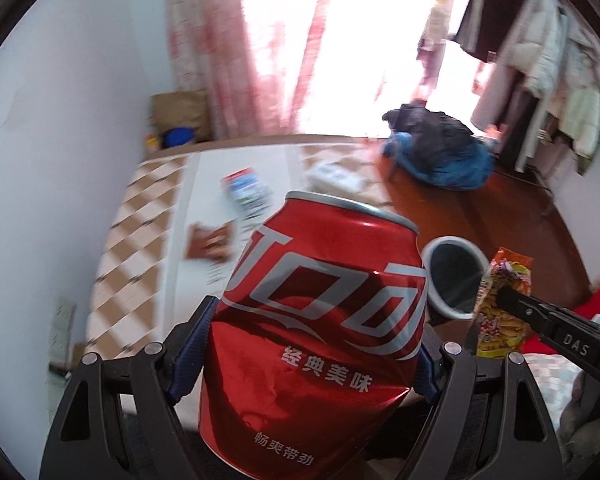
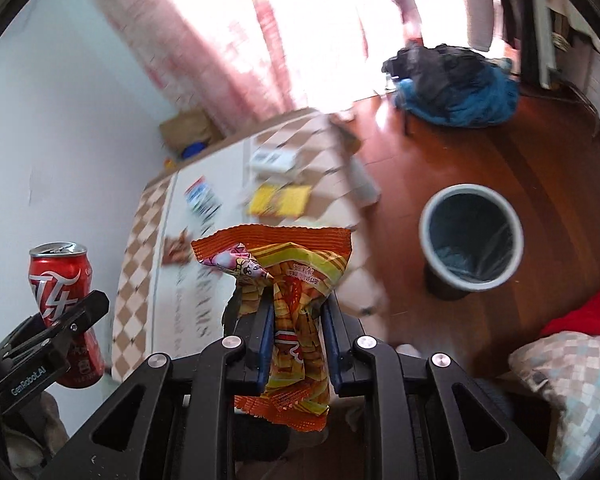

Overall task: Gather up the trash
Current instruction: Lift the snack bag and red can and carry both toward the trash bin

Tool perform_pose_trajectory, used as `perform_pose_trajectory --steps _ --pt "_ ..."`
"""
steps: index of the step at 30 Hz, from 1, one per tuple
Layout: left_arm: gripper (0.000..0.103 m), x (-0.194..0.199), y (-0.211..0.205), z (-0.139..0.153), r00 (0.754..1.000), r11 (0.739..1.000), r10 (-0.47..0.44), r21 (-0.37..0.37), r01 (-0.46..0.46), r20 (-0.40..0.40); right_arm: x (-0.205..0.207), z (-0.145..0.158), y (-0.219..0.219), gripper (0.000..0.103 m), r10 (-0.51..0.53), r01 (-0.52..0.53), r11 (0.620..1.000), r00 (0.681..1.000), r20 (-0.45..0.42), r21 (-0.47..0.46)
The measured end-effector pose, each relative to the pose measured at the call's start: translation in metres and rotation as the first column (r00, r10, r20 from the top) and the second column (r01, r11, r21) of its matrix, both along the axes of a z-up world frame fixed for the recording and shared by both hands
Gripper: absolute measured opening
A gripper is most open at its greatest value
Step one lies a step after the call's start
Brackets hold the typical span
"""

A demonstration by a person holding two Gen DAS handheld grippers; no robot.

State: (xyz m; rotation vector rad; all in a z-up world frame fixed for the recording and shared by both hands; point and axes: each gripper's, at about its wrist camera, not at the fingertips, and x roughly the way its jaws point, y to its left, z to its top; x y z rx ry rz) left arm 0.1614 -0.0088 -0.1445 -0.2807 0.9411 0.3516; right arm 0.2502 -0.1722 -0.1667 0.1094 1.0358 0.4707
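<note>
Left claw [image 1: 300, 360] clamps dented cola can [image 1: 316, 320], right claw [image 2: 298, 340] pinches snack wrapper [image 2: 288, 304], both short of bin [image 2: 471, 236]; releasing here risks littering floor.

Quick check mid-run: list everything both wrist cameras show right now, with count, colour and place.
Soda can: 1, red, dented, clamped in the left gripper.
Snack bag: 1, orange and yellow, crumpled, clamped in the right gripper.
Bin: 1, grey rim, dark liner, on the wooden floor.
Table: 1, checked brown-and-white cloth, against the wall.
Wrappers on the table: about four, blurred; blue-white, brown, yellow, white.
Clothes pile: 1, blue and black, on the floor.
Curtain: pink, at the window.
Left gripper: 1, black.
Right gripper: 1, black.
</note>
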Motion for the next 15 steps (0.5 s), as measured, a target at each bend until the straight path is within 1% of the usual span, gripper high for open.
perform_pose_trajectory --steps 1,3,4,6,7,8,10,11,12,14,15 --pt "0.081 0.011 -0.009 0.003 1.0 1.0 -0.021 -0.01 0.021 0.004 0.01 0.001 -0.018 0.023 -0.029 0.029 1.0 1.0 -0.001 0.006" --pt "0.081 0.046 -0.032 0.003 0.997 0.996 -0.078 -0.04 0.078 0.011 0.028 0.001 -0.05 0.023 -0.081 0.081 0.997 0.997 -0.004 0.015" --pt "0.081 0.065 -0.045 0.0 0.994 0.993 -0.107 -0.055 0.107 0.012 0.042 -0.002 -0.074 0.023 -0.122 0.122 0.992 0.993 -0.008 0.014" --pt "0.081 0.11 -0.075 -0.011 0.985 0.982 -0.17 -0.088 0.17 0.008 0.064 -0.011 -0.109 0.023 -0.18 0.18 0.984 0.984 -0.018 0.001" --pt "0.081 0.13 -0.089 -0.018 0.981 0.976 -0.193 -0.102 0.192 0.003 0.082 -0.021 -0.132 0.023 -0.217 0.217 0.976 0.976 -0.035 -0.01" --pt "0.081 0.159 -0.106 -0.03 0.973 0.964 -0.232 -0.134 0.229 -0.007 0.095 -0.03 -0.145 0.023 -0.237 0.237 0.971 0.97 -0.05 -0.016" --pt "0.081 0.205 -0.133 -0.056 0.957 0.943 -0.288 -0.189 0.275 -0.043 0.126 -0.054 -0.177 0.023 -0.284 0.282 0.959 0.955 -0.086 -0.039" --pt "0.081 0.228 -0.146 -0.069 0.946 0.928 -0.318 -0.226 0.297 -0.06 0.142 -0.068 -0.192 0.023 -0.301 0.298 0.953 0.947 -0.111 -0.046" --pt "0.081 0.244 -0.155 -0.081 0.94 0.919 -0.335 -0.248 0.308 -0.072 0.156 -0.082 -0.203 0.023 -0.318 0.314 0.948 0.939 -0.133 -0.051" --pt "0.081 0.284 -0.175 -0.116 0.917 0.896 -0.38 -0.292 0.334 -0.119 0.185 -0.114 -0.222 0.023 -0.335 0.329 0.942 0.925 -0.177 -0.066" --pt "0.081 0.307 -0.183 -0.14 0.905 0.888 -0.396 -0.315 0.334 -0.156 0.199 -0.128 -0.228 0.023 -0.344 0.336 0.939 0.919 -0.195 -0.074"
